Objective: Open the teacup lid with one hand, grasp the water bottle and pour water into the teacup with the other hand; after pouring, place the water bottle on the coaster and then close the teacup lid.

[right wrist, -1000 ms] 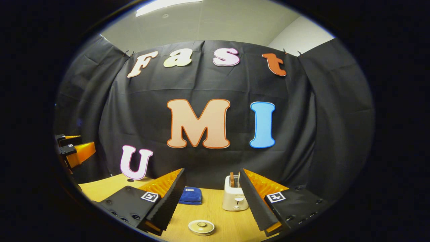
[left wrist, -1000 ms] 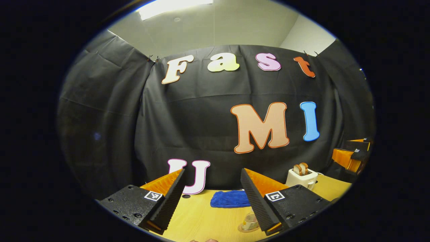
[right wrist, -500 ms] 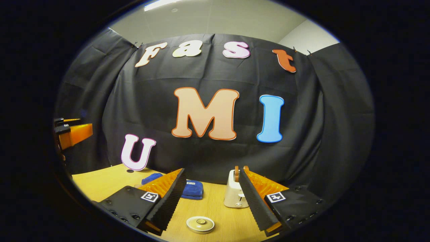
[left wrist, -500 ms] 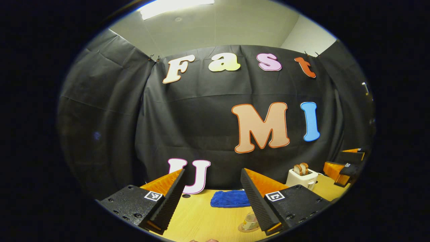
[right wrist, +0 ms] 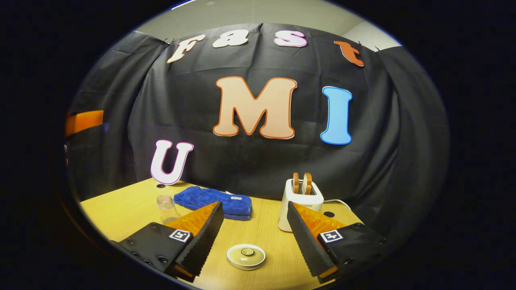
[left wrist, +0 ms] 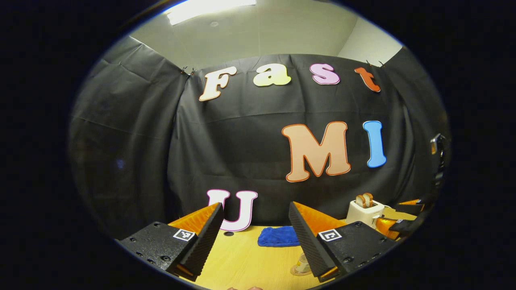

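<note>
Compared with the earlier pictures, the right gripper view has tipped downward, so more of the light wooden table (right wrist: 133, 209) appears, and a clear glass teacup (right wrist: 165, 207) has come into sight at the left, near the blue folded towel (right wrist: 213, 203). In the left gripper view the other gripper has dropped lower at the right edge and now sits just beside the toaster.

The right gripper (right wrist: 254, 225) hangs above the table with its jaws standing wide apart and nothing between them. Below the gap lies a round cream-coloured teacup lid (right wrist: 246, 256) with a small knob, flat on the wood. A white toaster (right wrist: 300, 203) with two brown slices of bread stands behind the right finger, touching it in the picture. The teacup stands upright, apart from the lid, partly behind the left finger.

The left gripper (left wrist: 256, 227) is also spread wide and empty. In this view the blue towel (left wrist: 278, 237) lies between the fingers at the back of the table (left wrist: 242, 257). A small clear cup (left wrist: 301, 264) on a round base shows beside the right finger, partly hidden; I cannot tell if it holds water. The white toaster (left wrist: 365, 211) stands at the right.
</note>
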The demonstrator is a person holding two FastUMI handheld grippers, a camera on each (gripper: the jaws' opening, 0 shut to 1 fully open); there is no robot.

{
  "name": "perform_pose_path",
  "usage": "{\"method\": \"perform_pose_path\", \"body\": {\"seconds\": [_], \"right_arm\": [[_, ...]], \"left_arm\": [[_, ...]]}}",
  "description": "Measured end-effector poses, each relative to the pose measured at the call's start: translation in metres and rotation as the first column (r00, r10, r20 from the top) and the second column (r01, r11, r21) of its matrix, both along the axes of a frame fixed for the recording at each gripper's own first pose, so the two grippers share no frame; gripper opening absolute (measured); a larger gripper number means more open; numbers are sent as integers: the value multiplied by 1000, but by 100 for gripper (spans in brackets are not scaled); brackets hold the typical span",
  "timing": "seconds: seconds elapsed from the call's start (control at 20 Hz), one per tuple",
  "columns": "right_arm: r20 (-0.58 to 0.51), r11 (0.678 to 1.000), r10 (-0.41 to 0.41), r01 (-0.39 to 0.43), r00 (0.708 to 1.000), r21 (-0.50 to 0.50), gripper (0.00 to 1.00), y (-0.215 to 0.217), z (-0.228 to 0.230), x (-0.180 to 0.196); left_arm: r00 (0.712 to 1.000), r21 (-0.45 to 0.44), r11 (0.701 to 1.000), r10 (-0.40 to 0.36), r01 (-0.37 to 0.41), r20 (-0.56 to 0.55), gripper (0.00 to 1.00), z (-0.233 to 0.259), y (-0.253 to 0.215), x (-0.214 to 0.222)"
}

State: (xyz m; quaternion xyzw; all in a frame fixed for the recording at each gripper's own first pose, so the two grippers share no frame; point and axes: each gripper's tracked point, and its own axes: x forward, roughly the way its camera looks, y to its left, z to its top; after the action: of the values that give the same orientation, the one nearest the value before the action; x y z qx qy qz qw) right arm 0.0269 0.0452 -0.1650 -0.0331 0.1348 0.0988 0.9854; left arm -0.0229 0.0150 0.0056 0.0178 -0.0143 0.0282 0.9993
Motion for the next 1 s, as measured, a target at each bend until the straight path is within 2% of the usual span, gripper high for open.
{"method": "perform_pose_path", "body": {"seconds": [0.05, 0.1, 0.2, 0.25, 0.3, 0.35, 0.4, 0.55, 0.6, 0.65, 0.7, 0.9, 0.95, 1.0], "right_arm": [[-16, 1000, 4, -4, 1000, -5, 100, 1, -9, 2], [-29, 1000, 8, -9, 1000, -12, 96, 2, -17, 4], [-64, 999, 17, -19, 998, -39, 96, 2, -38, 8], [-82, 999, 23, -27, 996, -45, 100, 2, -48, 8], [-109, 998, 26, -32, 994, -51, 96, 3, -60, 7], [-133, 998, 27, -35, 991, -56, 96, 3, -71, 6], [-157, 998, 26, -36, 987, -60, 100, 3, -81, 7], [-220, 997, 33, -49, 975, -67, 100, 4, -110, 3], [-239, 996, 32, -50, 970, -73, 100, 4, -119, 2], [-259, 996, 34, -55, 965, -75, 96, 5, -128, 1], [-275, 995, 37, -60, 961, -76, 100, 7, -134, 0], [-303, 991, 40, -75, 952, -107, 94, 6, -151, -4], [-310, 991, 43, -80, 950, -107, 86, 7, -153, -4], [-318, 991, 45, -82, 947, -104, 86, 9, -156, -5]], "left_arm": [[1000, 1, 1000, 2, -2, 0, 92, 0, 1, -1], [1000, 5, 1000, 5, -5, -1, 92, 0, 2, -3], [1000, 16, 1000, 15, -15, -9, 95, -3, 7, -6], [1000, 17, 1000, 21, -21, -15, 93, -4, 9, -8], [999, 19, 999, 28, -27, -21, 92, -5, 12, -9], [999, 22, 999, 34, -34, -26, 92, -6, 15, -11], [999, 26, 999, 42, -41, -29, 94, -6, 17, -12], [998, 36, 998, 56, -55, -31, 92, -6, 22, -15], [998, 42, 997, 62, -61, -33, 94, -6, 25, -16], [997, 45, 997, 65, -63, -35, 92, -7, 25, -15], [997, 48, 997, 66, -64, -37, 94, -7, 25, -15], [996, 50, 996, 75, -73, -38, 93, -7, 28, -17], [996, 53, 996, 76, -74, -41, 93, -8, 28, -18], [996, 54, 996, 78, -76, -42, 95, -9, 28, -18]]}}
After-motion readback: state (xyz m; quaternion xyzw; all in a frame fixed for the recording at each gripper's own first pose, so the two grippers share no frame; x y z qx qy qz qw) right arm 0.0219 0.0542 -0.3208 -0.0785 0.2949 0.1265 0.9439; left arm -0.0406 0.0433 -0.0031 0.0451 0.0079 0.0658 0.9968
